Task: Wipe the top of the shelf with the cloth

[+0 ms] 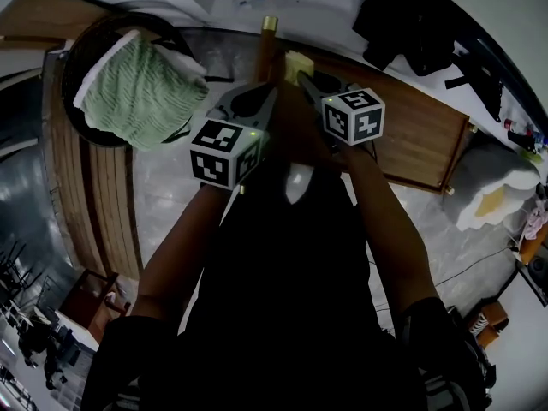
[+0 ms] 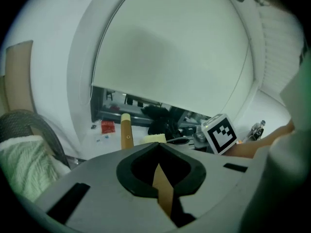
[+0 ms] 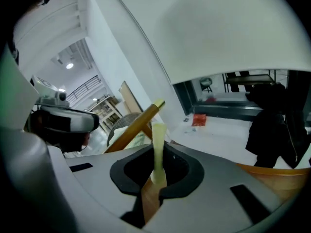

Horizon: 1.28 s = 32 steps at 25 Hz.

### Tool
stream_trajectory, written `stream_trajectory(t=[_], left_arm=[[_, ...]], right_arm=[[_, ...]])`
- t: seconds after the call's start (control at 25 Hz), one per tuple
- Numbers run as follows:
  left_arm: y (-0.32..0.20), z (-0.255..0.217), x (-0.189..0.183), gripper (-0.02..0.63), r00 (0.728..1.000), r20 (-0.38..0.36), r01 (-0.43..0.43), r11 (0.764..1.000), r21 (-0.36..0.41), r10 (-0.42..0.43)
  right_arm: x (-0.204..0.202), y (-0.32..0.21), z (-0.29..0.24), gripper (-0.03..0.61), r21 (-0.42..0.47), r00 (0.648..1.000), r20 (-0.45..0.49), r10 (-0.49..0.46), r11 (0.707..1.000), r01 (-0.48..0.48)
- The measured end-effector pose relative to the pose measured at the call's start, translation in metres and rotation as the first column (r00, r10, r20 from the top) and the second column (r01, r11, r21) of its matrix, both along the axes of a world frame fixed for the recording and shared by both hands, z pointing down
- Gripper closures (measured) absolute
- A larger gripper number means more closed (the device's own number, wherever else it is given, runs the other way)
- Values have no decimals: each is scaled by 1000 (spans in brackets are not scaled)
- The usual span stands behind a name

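Cloth (image 3: 158,132), one yellow strip, pinched by right gripper (image 3: 156,154); left gripper (image 2: 158,147) closed.

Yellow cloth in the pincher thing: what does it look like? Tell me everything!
The yellow cloth is pale, soft-looking and thin, seen edge-on. It stands upright, pinched at its lower part between the shut jaws of the right gripper. Its top sticks up free above them. A wooden pole slants behind it; whether they touch can't be told.
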<state>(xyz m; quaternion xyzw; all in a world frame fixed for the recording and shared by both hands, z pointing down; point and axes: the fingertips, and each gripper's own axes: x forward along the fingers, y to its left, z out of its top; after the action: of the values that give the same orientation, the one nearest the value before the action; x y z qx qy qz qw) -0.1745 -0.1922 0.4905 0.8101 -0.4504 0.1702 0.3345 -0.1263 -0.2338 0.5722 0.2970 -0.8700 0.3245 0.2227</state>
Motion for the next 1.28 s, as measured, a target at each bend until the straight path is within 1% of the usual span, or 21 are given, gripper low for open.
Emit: stream_trajectory(t=[0.12,0.24,0.52,0.68,0.84,0.96,1.12,1.28], left_arm=[[-2,15,5,601,998,42,51,996,-78,-48],[-6,29,12,601,993,71,102,987,-124,-94],[-8,46,18,603,986,120,136,977,-166,-117],[-7,50,10,603,981,133,161,971,-178,-139],[-9,50,11,603,981,137,162,971,-178,-138],[-10,51,17,603,982,142,151,973,-176,-127],[-12,57,29,603,980,166,141,974,-178,-111],[-11,57,49,603,982,172,108,976,-190,-75]], right_arm=[[-4,-5,26,534,-47,998,-45,40,998,-42],[-2,-8,50,535,-69,994,-96,61,995,-68],[-13,-10,82,535,-129,991,-120,51,989,-66],[-13,-12,96,535,-139,984,-172,45,988,-69],[-8,-17,102,535,-115,972,-231,33,991,-61],[-4,-21,94,535,-91,965,-262,27,995,-52],[19,-20,94,535,-93,958,-282,52,992,-81],[48,-14,100,535,-122,951,-300,69,986,-110]])
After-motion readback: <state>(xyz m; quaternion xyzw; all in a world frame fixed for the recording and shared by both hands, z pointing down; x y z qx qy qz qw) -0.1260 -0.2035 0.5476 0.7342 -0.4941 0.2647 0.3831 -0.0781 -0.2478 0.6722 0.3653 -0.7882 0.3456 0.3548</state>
